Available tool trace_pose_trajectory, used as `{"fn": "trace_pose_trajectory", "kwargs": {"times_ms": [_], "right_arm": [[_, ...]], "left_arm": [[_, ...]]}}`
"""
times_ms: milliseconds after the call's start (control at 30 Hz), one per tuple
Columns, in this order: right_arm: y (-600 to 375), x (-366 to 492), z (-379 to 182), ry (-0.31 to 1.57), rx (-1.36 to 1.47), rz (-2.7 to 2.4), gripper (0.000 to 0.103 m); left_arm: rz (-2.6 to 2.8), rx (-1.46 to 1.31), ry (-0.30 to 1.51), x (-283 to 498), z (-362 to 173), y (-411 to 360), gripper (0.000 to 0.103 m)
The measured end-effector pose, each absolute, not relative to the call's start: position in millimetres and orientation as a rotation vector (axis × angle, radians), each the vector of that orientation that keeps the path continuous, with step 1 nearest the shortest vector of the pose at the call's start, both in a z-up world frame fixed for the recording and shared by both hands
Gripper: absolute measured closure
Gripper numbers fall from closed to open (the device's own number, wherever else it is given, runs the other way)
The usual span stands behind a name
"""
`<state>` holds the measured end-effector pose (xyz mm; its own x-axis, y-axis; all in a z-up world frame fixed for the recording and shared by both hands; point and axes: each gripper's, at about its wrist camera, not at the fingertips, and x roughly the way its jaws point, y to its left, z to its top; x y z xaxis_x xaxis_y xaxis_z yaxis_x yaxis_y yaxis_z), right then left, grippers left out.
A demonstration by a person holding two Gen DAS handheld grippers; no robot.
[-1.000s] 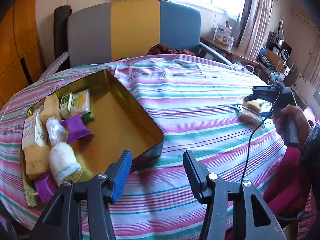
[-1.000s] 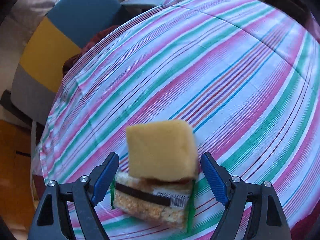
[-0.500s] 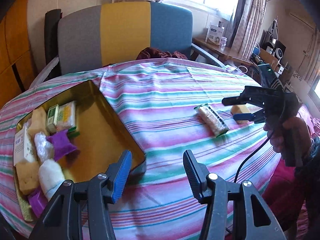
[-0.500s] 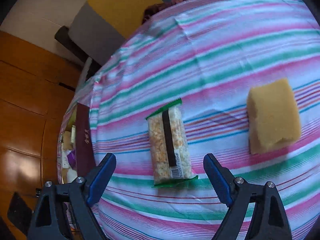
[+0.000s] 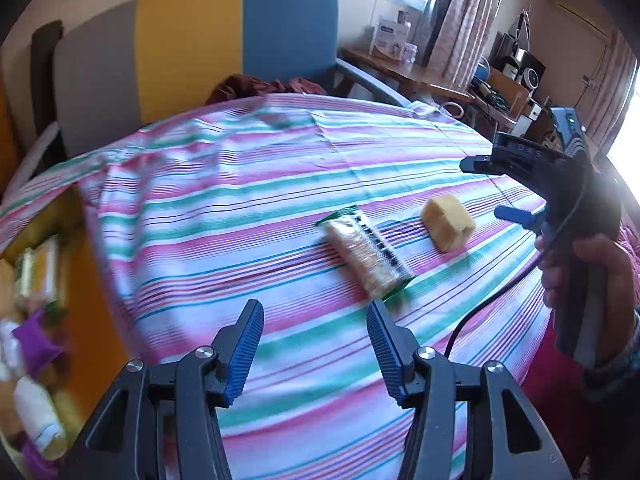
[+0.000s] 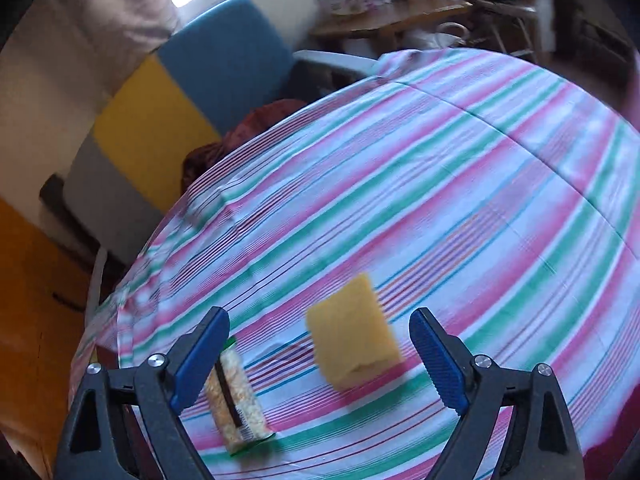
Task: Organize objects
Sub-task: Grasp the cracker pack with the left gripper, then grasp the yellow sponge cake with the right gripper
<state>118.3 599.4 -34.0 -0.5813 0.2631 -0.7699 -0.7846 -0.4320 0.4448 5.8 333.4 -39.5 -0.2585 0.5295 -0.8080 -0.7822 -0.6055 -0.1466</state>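
The left gripper [image 5: 315,344] has its jaws partly apart with nothing between them; only striped cloth shows in the gap. The right gripper [image 6: 320,356] has its jaws wide and opening, with the yellow sponge [image 6: 354,344] lying between them on the cloth, untouched by either pad.

Left to right in the left wrist view:
- The gold tin [image 5: 86,320] sits at the left edge of the table, its near wall beside the left finger. It holds small packets, a purple pouch [image 5: 34,344] and a white roll [image 5: 38,416], all blurred.
- The tablecloth [image 5: 248,208] is bare from the tin wall across to the snack bar, giving open room ahead of the left jaws.
- The snack bar [image 5: 366,256] lies flat and slanted, just beyond the tip of the right-hand finger and outside the jaw gap.
- The sponge [image 5: 448,222] lies near the bar, apart from it, further right.
- The right gripper [image 5: 516,216] hangs just beside the sponge, held in a hand [image 5: 592,268] at the right table edge.

In the right wrist view the snack bar [image 6: 236,396] lies partly behind the left-hand finger, outside the gap. The cloth beyond the sponge is bare up to the far rim, where a chair [image 6: 172,108] with grey, yellow and blue panels stands against the table.
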Motion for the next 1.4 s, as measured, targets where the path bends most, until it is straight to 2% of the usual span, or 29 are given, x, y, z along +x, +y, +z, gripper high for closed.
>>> {"fn": "trace_pose_trajectory", "kwargs": {"times_ms": [100,267,600,700,733,833,867,1033,1400], "right_arm": [[609.0,123.1,-41.6,1.143,-0.81,1.996,0.01],[614.7,124.2,-49.4,1.201,-0.815,1.968,0.01],[612.0,117.9,-51.9,1.18,-0.85,1.995,0.009],[612.7,114.9,-52.4,1.141,-0.86,1.992,0.009],[613.3,113.5,-52.5,1.124,-0.864,1.991,0.009],[613.8,108.3,-52.6,1.061,-0.885,1.991,0.009],[613.3,107.7,-52.4,1.045,-0.894,1.994,0.009],[609.6,102.7,-53.4,0.969,-0.934,1.995,0.009],[596.1,75.7,-66.3,0.759,-1.102,2.005,0.013]], "left_arm": [[1.935,-1.134,0.364,1.3,-47.9,356.0,0.047],[1.896,-1.175,0.362,-4.5,-61.9,395.9,0.032],[1.914,-1.292,0.364,-28.0,-93.3,457.1,0.028],[1.916,-1.336,0.349,-33.9,-109.4,459.2,0.032],[1.943,-1.301,0.37,-31.4,-109.3,456.4,0.042],[1.96,-1.257,0.4,-28.3,-110.3,446.6,0.058],[1.952,-1.242,0.415,-27.7,-110.4,443.3,0.061],[1.934,-1.188,0.453,-20.4,-109.4,423.9,0.063],[1.948,-1.085,0.442,8.8,-110.4,377.7,0.063]]}}
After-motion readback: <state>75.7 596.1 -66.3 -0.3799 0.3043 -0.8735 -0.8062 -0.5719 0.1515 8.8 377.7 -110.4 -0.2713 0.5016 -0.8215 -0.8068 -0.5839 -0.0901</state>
